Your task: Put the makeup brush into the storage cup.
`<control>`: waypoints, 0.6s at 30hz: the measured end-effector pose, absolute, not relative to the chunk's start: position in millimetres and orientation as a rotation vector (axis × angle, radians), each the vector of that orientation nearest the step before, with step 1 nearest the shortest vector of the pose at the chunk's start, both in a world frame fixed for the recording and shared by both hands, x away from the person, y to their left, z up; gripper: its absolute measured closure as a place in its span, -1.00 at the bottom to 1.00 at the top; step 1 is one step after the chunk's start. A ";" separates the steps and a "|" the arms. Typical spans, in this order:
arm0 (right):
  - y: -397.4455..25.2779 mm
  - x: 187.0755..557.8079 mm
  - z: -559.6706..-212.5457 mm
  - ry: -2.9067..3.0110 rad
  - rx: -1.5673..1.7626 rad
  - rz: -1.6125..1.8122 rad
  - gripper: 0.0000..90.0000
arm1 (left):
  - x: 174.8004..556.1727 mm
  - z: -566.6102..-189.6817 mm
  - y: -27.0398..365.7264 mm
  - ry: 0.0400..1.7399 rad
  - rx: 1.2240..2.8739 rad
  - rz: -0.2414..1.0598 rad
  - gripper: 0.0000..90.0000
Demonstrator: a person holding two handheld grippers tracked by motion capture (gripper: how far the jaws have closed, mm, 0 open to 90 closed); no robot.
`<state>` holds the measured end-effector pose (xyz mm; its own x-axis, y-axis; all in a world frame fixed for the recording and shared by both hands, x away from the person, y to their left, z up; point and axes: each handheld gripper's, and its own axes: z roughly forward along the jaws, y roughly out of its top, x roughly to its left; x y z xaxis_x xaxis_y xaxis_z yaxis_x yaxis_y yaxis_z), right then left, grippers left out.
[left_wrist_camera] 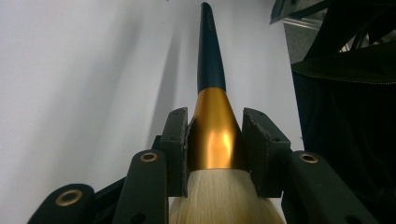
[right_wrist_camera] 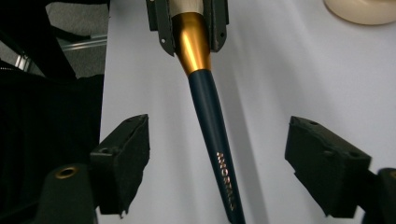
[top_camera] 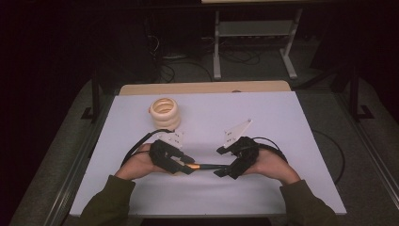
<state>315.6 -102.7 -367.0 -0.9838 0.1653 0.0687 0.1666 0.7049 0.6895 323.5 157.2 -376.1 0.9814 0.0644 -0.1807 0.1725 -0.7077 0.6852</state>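
Observation:
A brush (top_camera: 203, 166) with a dark blue handle, a gold ferrule and pale bristles lies level between my two grippers near the table's front. My left gripper (top_camera: 184, 165) is shut on the gold ferrule (left_wrist_camera: 215, 133), with the bristles bulging toward its camera. In the right gripper view the handle (right_wrist_camera: 215, 135) runs between the wide-apart jaws without touching either pad; my right gripper (top_camera: 220, 161) is open around the handle's end. A cream holder (top_camera: 165, 112) made of stacked rings stands at the back left of the white table top (top_camera: 263, 122).
The person's hands and olive sleeves (top_camera: 109, 202) come in from the front edge. Black cables (top_camera: 329, 146) loop from each gripper over the table. A dark cloth (left_wrist_camera: 345, 121) hangs beside the table. A metal table frame (top_camera: 254, 37) stands on the floor beyond.

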 end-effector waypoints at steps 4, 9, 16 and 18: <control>-94.2 317.2 -367.3 -2.902 -0.234 -1.142 -0.45 | 321.5 -375.6 154.8 0.154 2.360 -0.183 0.40; -85.1 316.0 -369.3 -2.909 -0.174 -1.084 -0.29 | 319.9 -375.1 153.1 0.139 2.369 -0.192 0.40; -71.2 315.1 -375.3 -2.941 -0.099 -0.988 -0.09 | 319.7 -374.3 152.7 0.125 2.369 -0.192 0.40; -68.6 315.1 -376.6 -2.940 -0.085 -0.982 -0.04 | 319.6 -374.4 152.7 0.124 2.371 -0.192 0.40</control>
